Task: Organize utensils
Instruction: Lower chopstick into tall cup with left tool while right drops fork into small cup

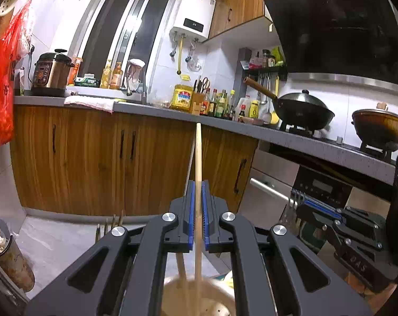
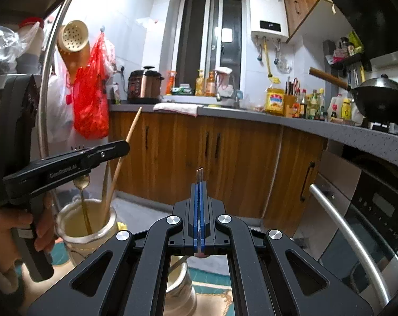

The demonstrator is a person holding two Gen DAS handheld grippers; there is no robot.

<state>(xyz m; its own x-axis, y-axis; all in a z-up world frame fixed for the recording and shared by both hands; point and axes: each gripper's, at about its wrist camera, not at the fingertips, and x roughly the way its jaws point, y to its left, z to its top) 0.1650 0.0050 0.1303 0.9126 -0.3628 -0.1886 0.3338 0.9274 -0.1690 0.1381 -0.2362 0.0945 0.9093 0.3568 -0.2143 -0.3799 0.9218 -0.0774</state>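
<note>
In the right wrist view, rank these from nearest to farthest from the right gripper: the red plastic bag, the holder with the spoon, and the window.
From the right gripper:
1. Holder, low on the left, beside the left gripper.
2. Red plastic bag, hanging on the left wall.
3. Window, at the back, above the counter.

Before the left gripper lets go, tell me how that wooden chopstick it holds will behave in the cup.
The wooden chopstick looks thin, straight and probably stiff and light. Clamped by the left gripper, it may slip lengthwise. Released, it would likely lean on the cup rim.
</note>
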